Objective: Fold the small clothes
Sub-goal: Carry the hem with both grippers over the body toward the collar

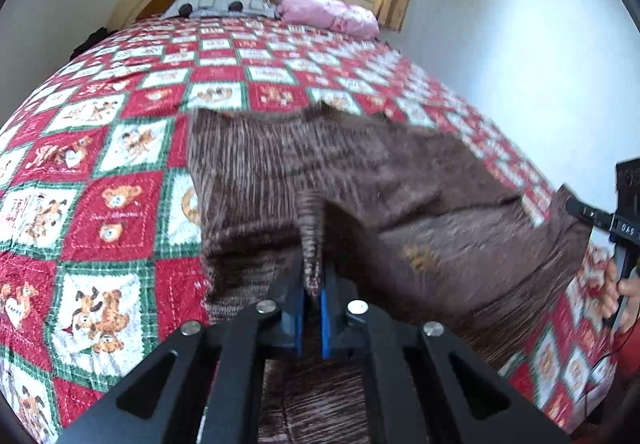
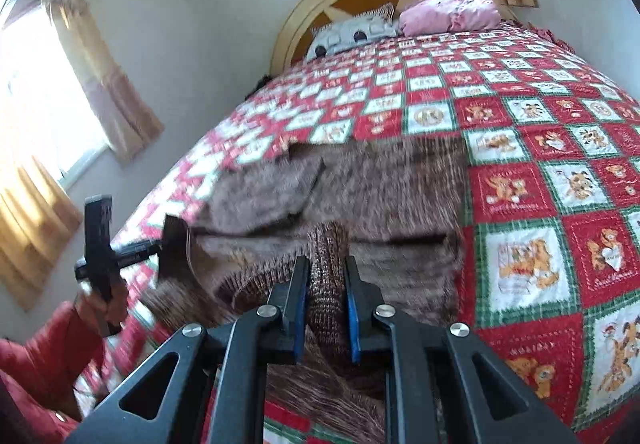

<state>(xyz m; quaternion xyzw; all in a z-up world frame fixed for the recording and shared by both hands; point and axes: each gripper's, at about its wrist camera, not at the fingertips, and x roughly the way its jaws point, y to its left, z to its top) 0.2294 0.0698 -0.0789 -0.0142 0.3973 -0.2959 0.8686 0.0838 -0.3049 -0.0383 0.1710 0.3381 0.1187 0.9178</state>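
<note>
Brown knit garment [image 1: 400,180] lies spread on the bed's teddy-bear quilt [image 1: 100,204], near its foot; left gripper [image 1: 312,284] and right gripper [image 2: 326,284] each have fingers clamped on a bunched near-edge fold. Both pinch the same hem, prob. so the edge lifts evenly w/o sagging for a fold toward the pillows [image 1: 224,4].

Legible text: white letters, apparently "DAS", on the right gripper [image 1: 570,206] body. Script beneath the bears on the quilt [image 1: 120,204] squares is too blurred to read.

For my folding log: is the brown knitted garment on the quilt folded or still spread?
Partly folded: the brown knitted garment has its near edge pinched by the left gripper and right gripper, lifted over the flat rest.
</note>
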